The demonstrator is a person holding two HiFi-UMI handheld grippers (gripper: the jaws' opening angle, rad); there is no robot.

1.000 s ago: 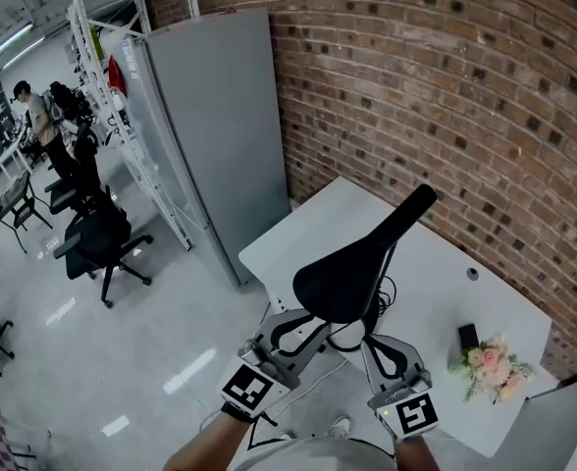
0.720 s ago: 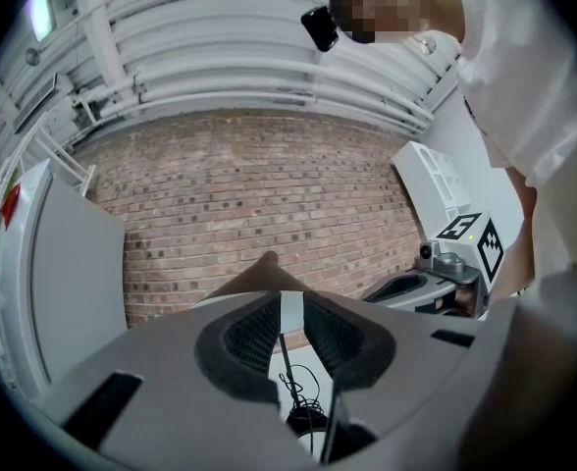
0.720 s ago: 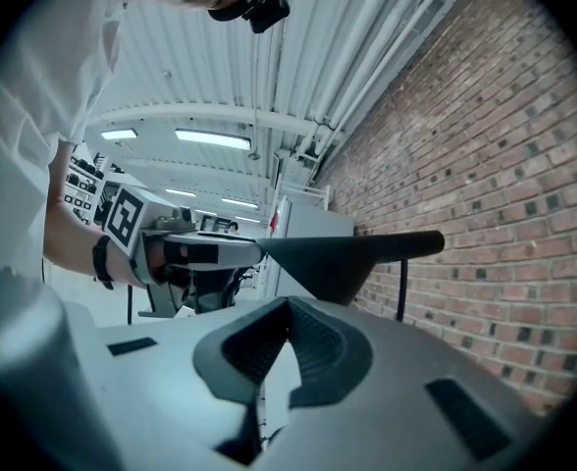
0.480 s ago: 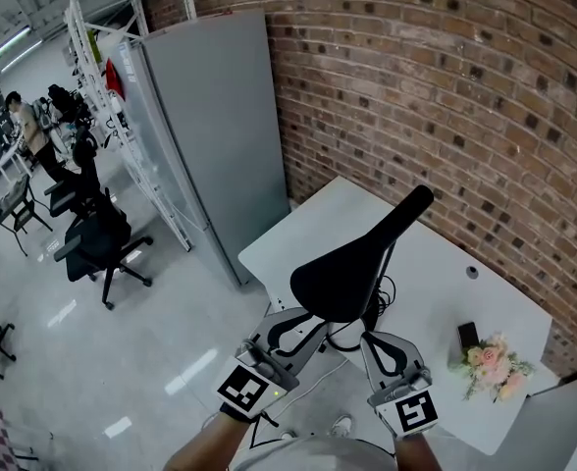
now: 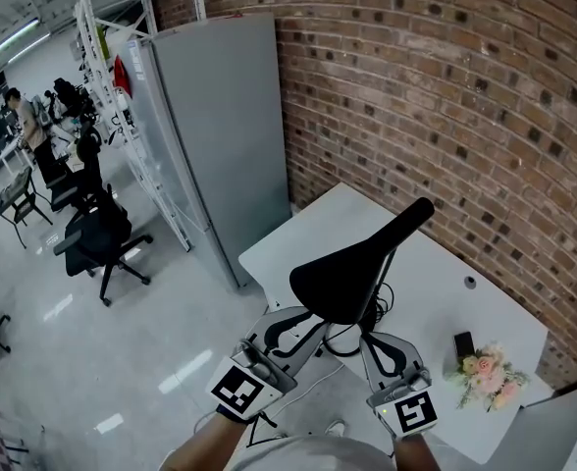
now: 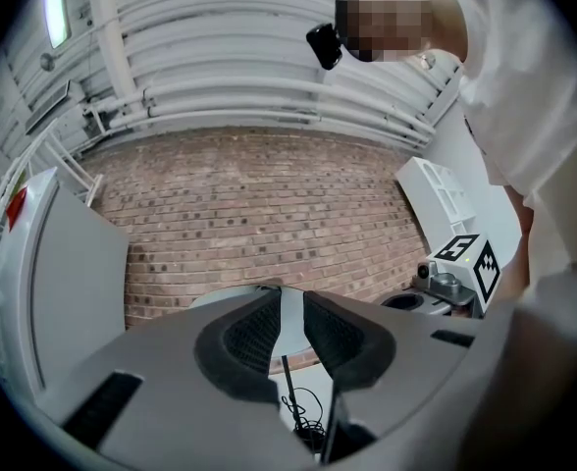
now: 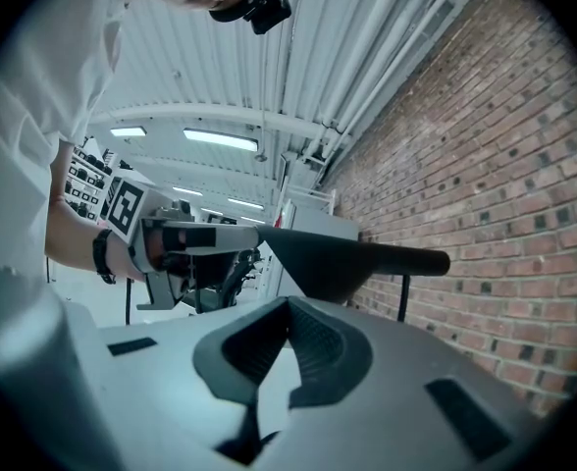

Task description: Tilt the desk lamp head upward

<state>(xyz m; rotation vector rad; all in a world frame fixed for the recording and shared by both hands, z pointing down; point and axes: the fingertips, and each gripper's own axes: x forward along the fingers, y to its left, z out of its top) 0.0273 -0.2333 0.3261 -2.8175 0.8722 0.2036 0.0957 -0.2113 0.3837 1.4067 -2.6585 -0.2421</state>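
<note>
A black desk lamp head (image 5: 352, 275) slopes up toward the brick wall over a white table (image 5: 298, 232). My left gripper (image 5: 306, 316) is shut on the head's near rim; in the left gripper view the pale rim (image 6: 290, 314) sits pinched between the dark pads (image 6: 249, 334). The right gripper view shows the lamp head (image 7: 352, 258) from the side, its thin pole (image 7: 403, 299), and the left gripper (image 7: 185, 238) at its edge. My right gripper (image 5: 369, 339) hangs just under the head beside the pole, a narrow gap between its pads (image 7: 313, 346) and nothing in it.
The lamp's base and coiled black cord (image 6: 308, 425) sit on the table below. A small black object (image 5: 463, 343) and a pink flower bunch (image 5: 485, 371) lie to the right. A tall grey cabinet (image 5: 220, 135) stands left of the table, an office chair (image 5: 97, 238) beyond.
My left gripper has crept slightly upward with the lamp head's rim in it. The right gripper has stayed where it was.
</note>
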